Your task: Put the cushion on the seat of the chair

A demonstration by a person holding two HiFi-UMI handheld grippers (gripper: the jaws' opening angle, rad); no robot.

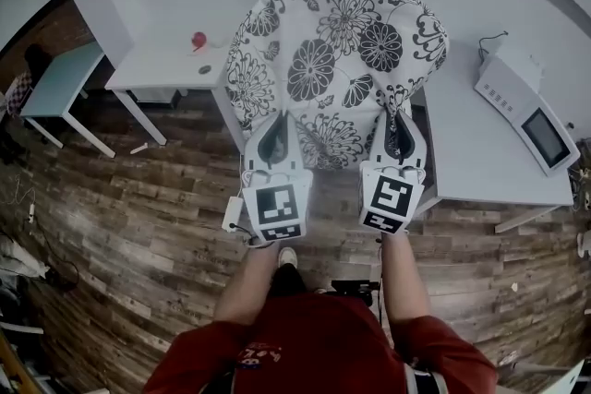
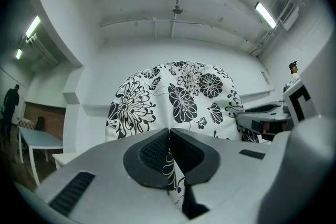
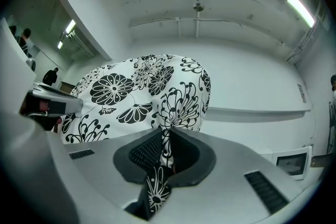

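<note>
The black-and-white flowered cushion [image 1: 337, 60] lay spread at 12 o'clock from the person, between a white table [image 1: 166, 69] at 10 o'clock and another white table [image 1: 480, 161] at 3 o'clock, above the wooden floor [image 1: 138, 217]. The left gripper [image 1: 274, 129] had its jaws nearly together, pinching the cushion's near hem at its 7 o'clock corner. The right gripper [image 1: 402, 129] was clamped the same way on the fabric at 5 o'clock. A small red object [image 1: 199, 40] sat on the left table, and a white device [image 1: 526, 111] on the right one.
</note>
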